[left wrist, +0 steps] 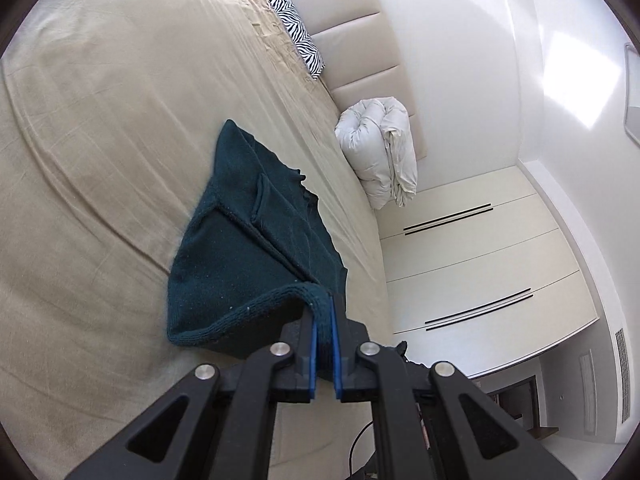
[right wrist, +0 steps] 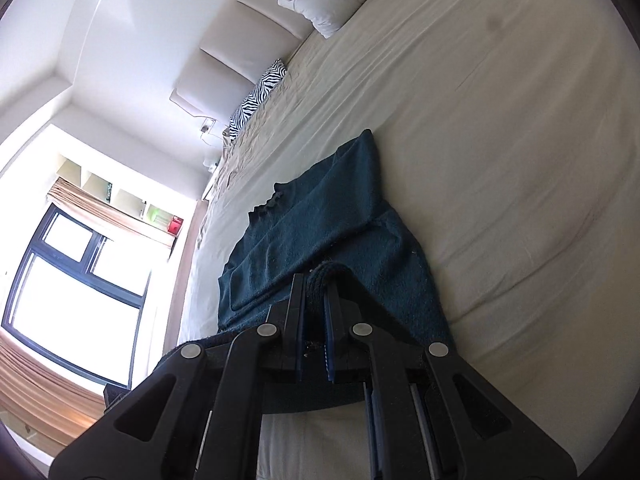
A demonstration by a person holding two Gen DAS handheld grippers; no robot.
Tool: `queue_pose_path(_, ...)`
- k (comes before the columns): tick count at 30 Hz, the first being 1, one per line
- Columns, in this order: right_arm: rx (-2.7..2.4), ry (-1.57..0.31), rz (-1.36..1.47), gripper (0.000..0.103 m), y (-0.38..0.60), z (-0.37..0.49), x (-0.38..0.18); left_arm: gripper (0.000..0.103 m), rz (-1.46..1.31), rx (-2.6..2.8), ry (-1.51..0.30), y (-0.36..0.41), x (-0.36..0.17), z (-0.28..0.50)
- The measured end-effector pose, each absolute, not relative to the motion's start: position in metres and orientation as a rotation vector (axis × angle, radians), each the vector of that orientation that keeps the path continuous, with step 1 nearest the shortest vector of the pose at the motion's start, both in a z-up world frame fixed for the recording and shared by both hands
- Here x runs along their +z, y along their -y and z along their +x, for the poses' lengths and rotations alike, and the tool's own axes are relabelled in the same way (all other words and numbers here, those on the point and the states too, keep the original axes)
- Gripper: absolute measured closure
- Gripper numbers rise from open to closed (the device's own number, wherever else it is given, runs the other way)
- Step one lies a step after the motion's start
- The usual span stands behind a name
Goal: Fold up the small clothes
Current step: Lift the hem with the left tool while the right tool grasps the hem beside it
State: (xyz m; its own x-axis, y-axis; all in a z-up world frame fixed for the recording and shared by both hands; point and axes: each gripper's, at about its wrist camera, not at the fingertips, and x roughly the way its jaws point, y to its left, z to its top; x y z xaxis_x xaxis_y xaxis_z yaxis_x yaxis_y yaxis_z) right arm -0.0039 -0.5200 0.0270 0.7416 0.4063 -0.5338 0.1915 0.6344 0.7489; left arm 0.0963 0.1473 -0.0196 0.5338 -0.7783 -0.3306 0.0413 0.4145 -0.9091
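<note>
A dark teal knitted sweater (left wrist: pixel 244 240) lies on the beige sheet of a bed (left wrist: pixel 100 120), its near hem lifted off the sheet by both grippers. The left gripper (left wrist: pixel 325 320) has its blue-padded fingers (left wrist: pixel 339 344) closed narrow on a fold of the ribbed hem, which bunches up between them. In the right wrist view the right gripper (right wrist: pixel 316 300) likewise pinches a thick roll of the same sweater (right wrist: pixel 320 216) between its fingers (right wrist: pixel 329 332), closed tight on the knit. The far part of the garment rests flat on the sheet, one sleeve folded across the body, the collar toward the headboard side. Farther off, at the head of the bed, a rolled white duvet (left wrist: pixel 380 152) leans against the padded cream headboard (left wrist: pixel 352 20), and a zebra-print pillow (left wrist: pixel 298 36) lies beside it. A window (right wrist: pixel 76 276) shows in the right wrist view, white wardrobe doors (left wrist: pixel 472 248) in the left.
</note>
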Motion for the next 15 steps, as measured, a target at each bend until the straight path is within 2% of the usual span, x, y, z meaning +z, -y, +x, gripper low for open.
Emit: queue_pose_path(15,0.047,-0.759,0.777,0.096,0.524,0.146,0.023,0.096,-1.074,-0.517,-0.896,-0.135,-0.043,0.235)
